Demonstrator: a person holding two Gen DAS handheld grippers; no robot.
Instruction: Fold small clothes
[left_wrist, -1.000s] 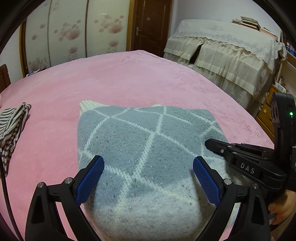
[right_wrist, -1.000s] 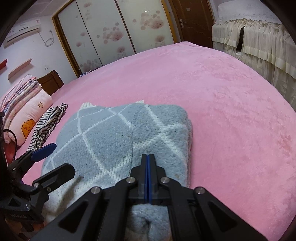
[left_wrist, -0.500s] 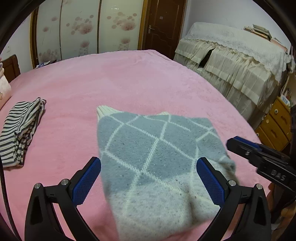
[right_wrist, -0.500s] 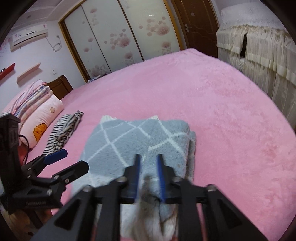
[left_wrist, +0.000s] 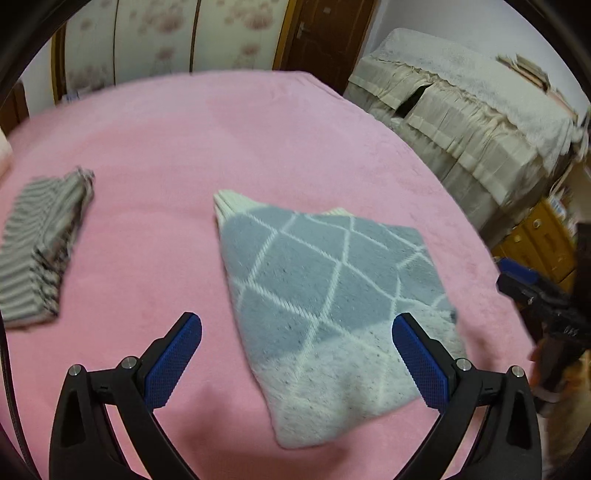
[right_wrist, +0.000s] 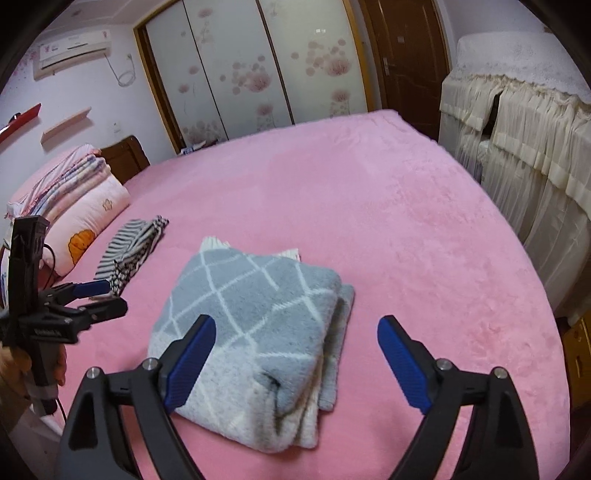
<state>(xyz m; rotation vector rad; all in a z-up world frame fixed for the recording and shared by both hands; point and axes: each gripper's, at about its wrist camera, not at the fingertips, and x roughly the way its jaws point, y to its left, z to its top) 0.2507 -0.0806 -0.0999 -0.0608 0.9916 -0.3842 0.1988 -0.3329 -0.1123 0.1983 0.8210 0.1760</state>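
Pink plush blanket (right_wrist: 369, 206) across the whole bed. At nine o'clock in the left wrist view, striped garment (left_wrist: 40, 251), folded, well apart from everything else. At centre, grey knit with white diamond lines, the folded sweater (left_wrist: 325, 295), flat on the blanket, pale hem toward six o'clock, cream ribbed edge toward eleven. Left gripper (left_wrist: 297, 354) above the near part of the sweater, blue pads spread wide, nothing between them, no contact with the knit. At three o'clock, edge of the other tool, blurred.

In the right wrist view: stacked bedding (right_wrist: 70, 199) at nine o'clock, left gripper again at eight. Right gripper (right_wrist: 295, 354) just opened, pads now far apart and clear of the sweater, folded layers visible below on its right side. Cream-draped furniture (right_wrist: 524, 147) at two o'clock.
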